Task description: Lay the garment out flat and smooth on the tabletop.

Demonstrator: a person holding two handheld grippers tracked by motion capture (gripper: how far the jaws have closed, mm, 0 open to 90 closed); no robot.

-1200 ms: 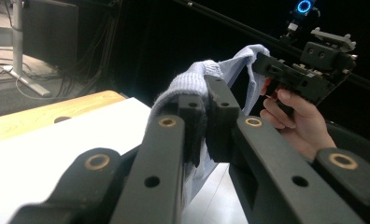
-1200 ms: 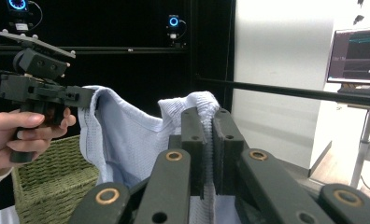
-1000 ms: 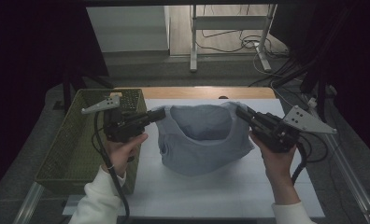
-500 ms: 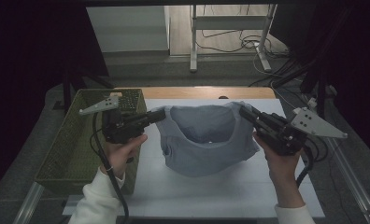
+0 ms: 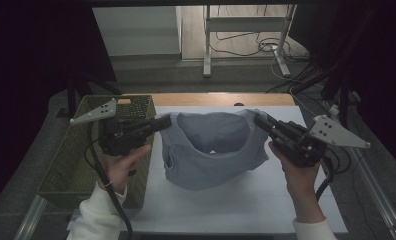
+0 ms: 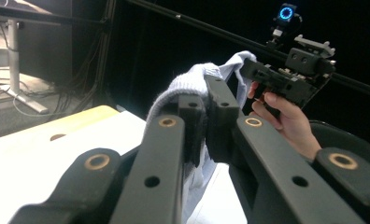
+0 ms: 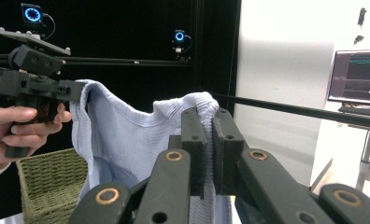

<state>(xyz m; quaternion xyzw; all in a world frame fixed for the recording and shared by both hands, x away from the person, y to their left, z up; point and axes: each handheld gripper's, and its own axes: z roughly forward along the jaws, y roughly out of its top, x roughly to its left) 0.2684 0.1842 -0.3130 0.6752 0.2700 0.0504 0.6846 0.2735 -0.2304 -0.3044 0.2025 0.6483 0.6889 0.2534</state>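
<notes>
Blue and soft, the knit top [image 5: 212, 150] hangs between your two hands over the white bench [image 5: 246, 205]. Your left tool [image 5: 165, 122] has pinched one top corner of it. In the left gripper view you can see the left tool [image 6: 205, 105] with its two black jaws squeezed together and the cloth bunched up between them. Your right tool [image 5: 260, 121] has pinched the other top corner. In the right gripper view the right tool [image 7: 209, 122] has its jaws pressed tight on a fold of the cloth, too.

You hold both corners up, so the top edge sags in a curve between the tools. The lower part of the top droops down, and its bottom edge rests on the bench. The neck hole opens up toward you in the middle.

A green woven basket [image 5: 81, 165] sits at the left side of the bench, just beside your left hand [image 5: 123, 162]. Your right hand [image 5: 298, 177] is on the other side, well apart from the basket.
</notes>
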